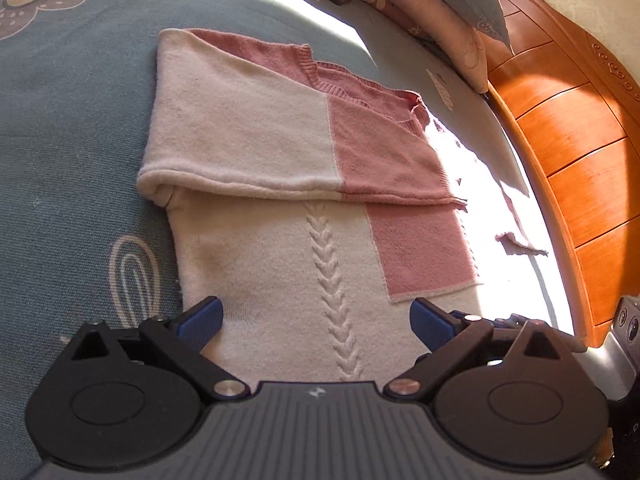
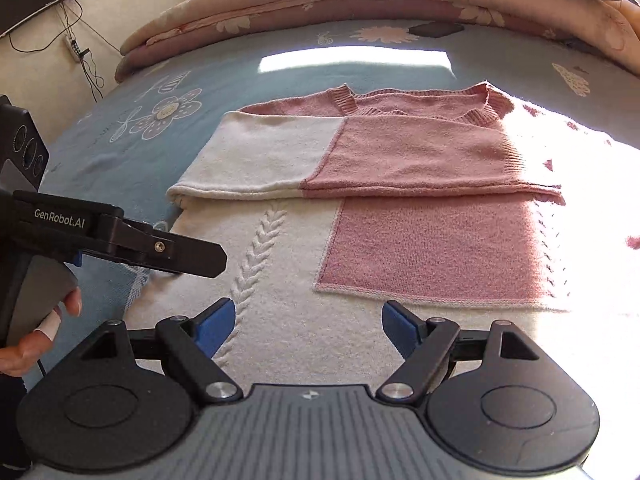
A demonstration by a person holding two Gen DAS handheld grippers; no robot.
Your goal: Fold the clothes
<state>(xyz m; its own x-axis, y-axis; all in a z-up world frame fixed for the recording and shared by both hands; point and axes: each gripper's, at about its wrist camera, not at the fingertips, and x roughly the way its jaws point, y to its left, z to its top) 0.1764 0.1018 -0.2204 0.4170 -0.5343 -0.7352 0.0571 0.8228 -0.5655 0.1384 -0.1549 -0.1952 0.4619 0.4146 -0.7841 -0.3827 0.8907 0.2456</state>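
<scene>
The pink-and-cream sweater (image 2: 352,184) lies flat on the bed (image 2: 208,80), both sleeves already folded across its chest — the lengthwise fold looks still to do. The left gripper (image 1: 316,320) and the right gripper (image 2: 308,324) hover over its hem, fingers spread wide, holding nothing.

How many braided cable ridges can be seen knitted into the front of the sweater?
2. One cable ridge runs down the white half of the sweater, near the left gripper. A second ridge is faint in sun glare past the pink panel. The folded sleeves may hide more.
</scene>
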